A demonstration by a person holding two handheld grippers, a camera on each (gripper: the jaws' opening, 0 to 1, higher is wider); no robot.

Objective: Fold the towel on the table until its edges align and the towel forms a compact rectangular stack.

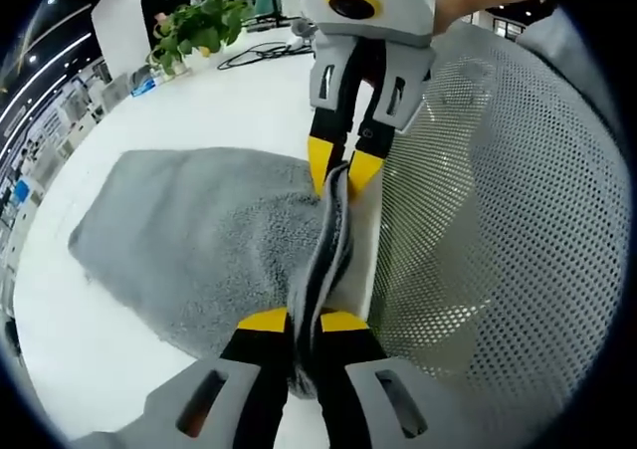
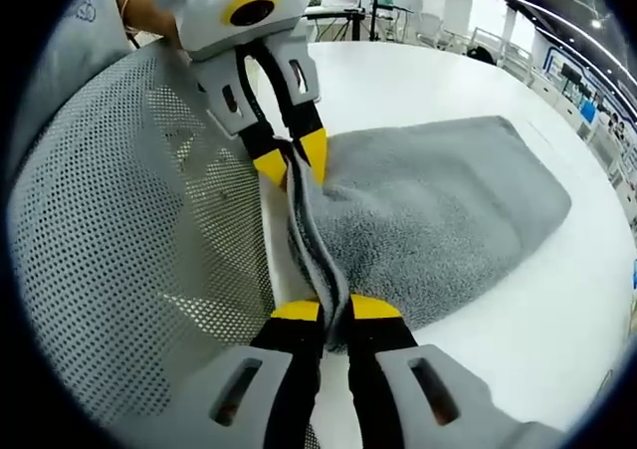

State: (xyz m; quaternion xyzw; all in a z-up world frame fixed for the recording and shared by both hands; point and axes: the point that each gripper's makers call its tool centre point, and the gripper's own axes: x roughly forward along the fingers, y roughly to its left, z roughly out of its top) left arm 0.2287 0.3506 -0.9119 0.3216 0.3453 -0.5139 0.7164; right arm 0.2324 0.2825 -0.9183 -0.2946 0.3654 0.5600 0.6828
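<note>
Broadly, a white tabletop is carrying a grey terry towel, which is lying spread flat except along its near edge, where the cloth is being lifted clear of the surface. Beside that edge a grey mesh chair back is standing close against the tabletop.

Only the left gripper view is taking in a leafy green potted plant and a black cable at the far side of the tabletop, with shelving curving off to the side. The right gripper view is instead showing the towel's far corner and bright ceiling lights over a row of desks.

Both grippers are pinching the same raised edge, which is hanging between them as a bunched ridge with darker folds. The left gripper is closing its yellow-tipped jaws tightly on one end, and the right gripper is clamping the other. Each one is appearing in the other's view, reaching down from above.

No readable writing is showing anywhere.
</note>
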